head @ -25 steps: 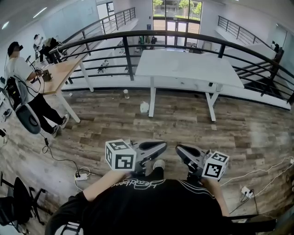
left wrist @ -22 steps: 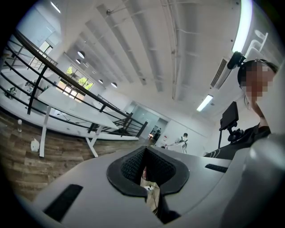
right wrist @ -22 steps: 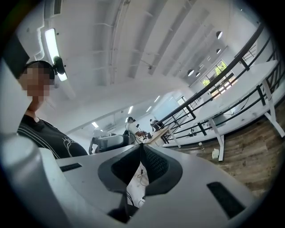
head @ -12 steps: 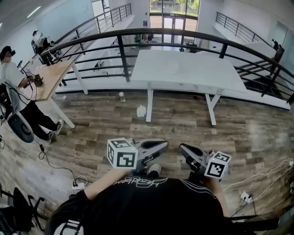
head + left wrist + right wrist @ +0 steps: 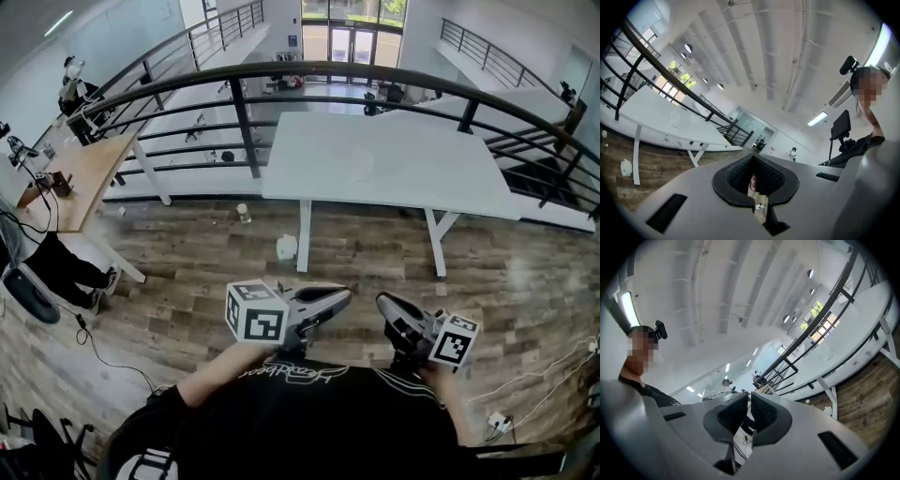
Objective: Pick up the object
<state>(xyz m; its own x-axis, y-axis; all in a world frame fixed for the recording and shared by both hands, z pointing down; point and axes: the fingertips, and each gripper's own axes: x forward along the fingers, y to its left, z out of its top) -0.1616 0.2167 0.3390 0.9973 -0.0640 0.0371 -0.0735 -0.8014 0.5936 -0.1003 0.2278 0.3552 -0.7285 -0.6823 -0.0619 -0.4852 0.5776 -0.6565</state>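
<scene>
In the head view my left gripper point(image 5: 345, 296) and right gripper point(image 5: 382, 301) are held close to the person's body, pointing level and toward each other above the wood floor. Both are shut with nothing between the jaws. The left gripper view shows its dark pads point(image 5: 740, 174) closed together, and the right gripper view shows its pads point(image 5: 765, 412) with only a thin slit between them. Ahead stands a white table point(image 5: 394, 159) with a faint round mark on its top. I cannot make out any object to pick up on it.
A white jug point(image 5: 286, 247) and a small cup point(image 5: 244, 213) stand on the floor by the table's left leg. A black railing point(image 5: 244, 112) runs behind the table. A wooden desk point(image 5: 80, 173) is at the left, cables and a power strip point(image 5: 497, 422) at the lower right.
The whole view has advanced toward the white table, which now looks nearer and larger. The person at the wooden desk has slid mostly out of the left edge. Both grippers stay shut.
</scene>
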